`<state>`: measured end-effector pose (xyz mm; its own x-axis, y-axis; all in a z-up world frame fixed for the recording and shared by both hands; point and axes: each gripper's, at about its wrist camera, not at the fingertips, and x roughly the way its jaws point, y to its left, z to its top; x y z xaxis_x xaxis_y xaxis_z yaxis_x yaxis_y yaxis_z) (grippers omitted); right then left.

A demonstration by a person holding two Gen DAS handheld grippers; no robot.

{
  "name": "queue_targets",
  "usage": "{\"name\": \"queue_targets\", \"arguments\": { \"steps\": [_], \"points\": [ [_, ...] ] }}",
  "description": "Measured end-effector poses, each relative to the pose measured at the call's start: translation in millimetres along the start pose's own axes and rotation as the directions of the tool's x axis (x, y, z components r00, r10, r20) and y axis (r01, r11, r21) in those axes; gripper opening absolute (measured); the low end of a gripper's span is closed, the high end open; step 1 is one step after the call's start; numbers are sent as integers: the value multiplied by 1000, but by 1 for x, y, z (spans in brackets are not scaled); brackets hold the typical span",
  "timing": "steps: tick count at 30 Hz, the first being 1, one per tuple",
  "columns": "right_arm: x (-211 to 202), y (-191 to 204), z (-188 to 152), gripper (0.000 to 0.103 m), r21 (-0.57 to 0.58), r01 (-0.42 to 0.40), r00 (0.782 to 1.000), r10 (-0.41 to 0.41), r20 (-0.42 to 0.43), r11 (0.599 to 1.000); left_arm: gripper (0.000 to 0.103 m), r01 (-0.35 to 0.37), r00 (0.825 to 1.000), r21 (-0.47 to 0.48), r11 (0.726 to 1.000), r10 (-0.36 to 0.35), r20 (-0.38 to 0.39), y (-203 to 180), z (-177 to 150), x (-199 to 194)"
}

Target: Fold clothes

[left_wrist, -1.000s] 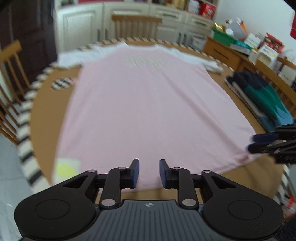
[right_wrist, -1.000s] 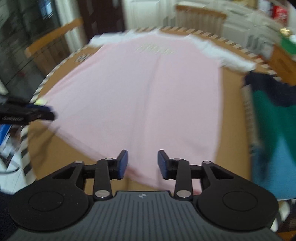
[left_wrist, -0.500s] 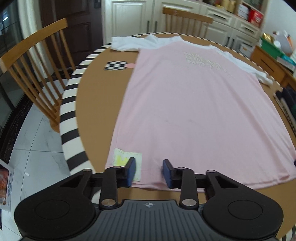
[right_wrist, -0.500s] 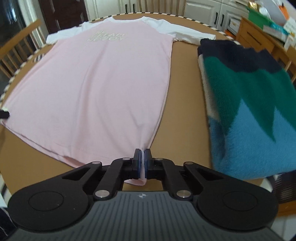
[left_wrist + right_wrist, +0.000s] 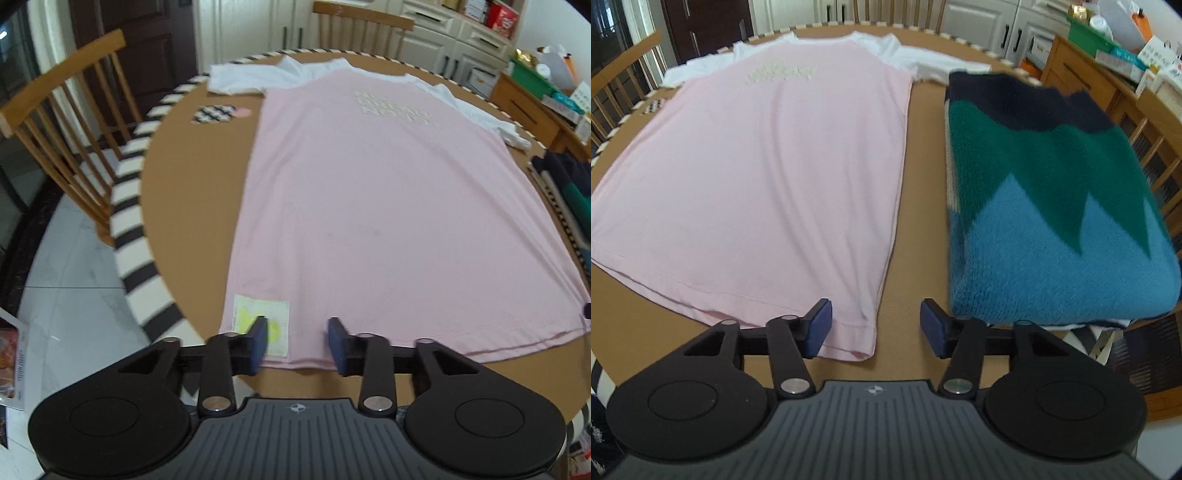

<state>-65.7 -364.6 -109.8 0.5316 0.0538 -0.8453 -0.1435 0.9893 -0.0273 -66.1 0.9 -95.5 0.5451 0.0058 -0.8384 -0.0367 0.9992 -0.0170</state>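
Here our left gripper [image 5: 295, 341] hangs wide open and empty over the hem's left corner, by a pale label patch [image 5: 263, 324]; our right gripper [image 5: 876, 328] gapes equally wide, holding nothing, over the right corner. The pink T-shirt [image 5: 373, 206] lies spread flat on the round table [image 5: 192, 184], no fold yet made; beside it a fleece sweater [image 5: 1052, 206] sits already folded, so we judge one garment done, one barely begun.
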Motion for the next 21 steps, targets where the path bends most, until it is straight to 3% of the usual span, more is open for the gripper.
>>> {"name": "queue_targets", "arguments": {
  "steps": [2, 4, 8, 11, 16, 18, 21],
  "points": [
    [-11, 8, 4, 59, -24, 21, 999, -20, 49, 1000, 54, -15, 1000, 26, 1000, 14, 26, 6, 9, -6],
    [-19, 19, 9, 71, -40, 38, 995, -34, 92, 998, 62, -30, 998, 73, 997, 26, 50, 12, 19, -11],
    [-25, 50, 20, 88, 34, 3, 989, -8, 149, 999, 83, -40, 995, 177, 983, 23, 95, 22, 48, -9],
    [-26, 78, 28, 97, 138, -26, 981, -2, 195, 990, 84, -4, 991, 227, 974, -27, 132, 32, 73, 1],
    [-13, 129, 52, 101, 315, -79, 972, 3, 235, 946, 84, 171, 969, 299, 939, -215, 118, 73, 116, 40],
    [-3, 157, 68, 102, 399, -36, 976, -54, 213, 916, 84, 244, 951, 342, 908, -293, 100, 91, 136, 54],
    [15, 204, 97, 102, 516, 41, 980, -136, 147, 856, 84, 281, 943, 387, 878, -328, 61, 120, 167, 69]
  ]
}}
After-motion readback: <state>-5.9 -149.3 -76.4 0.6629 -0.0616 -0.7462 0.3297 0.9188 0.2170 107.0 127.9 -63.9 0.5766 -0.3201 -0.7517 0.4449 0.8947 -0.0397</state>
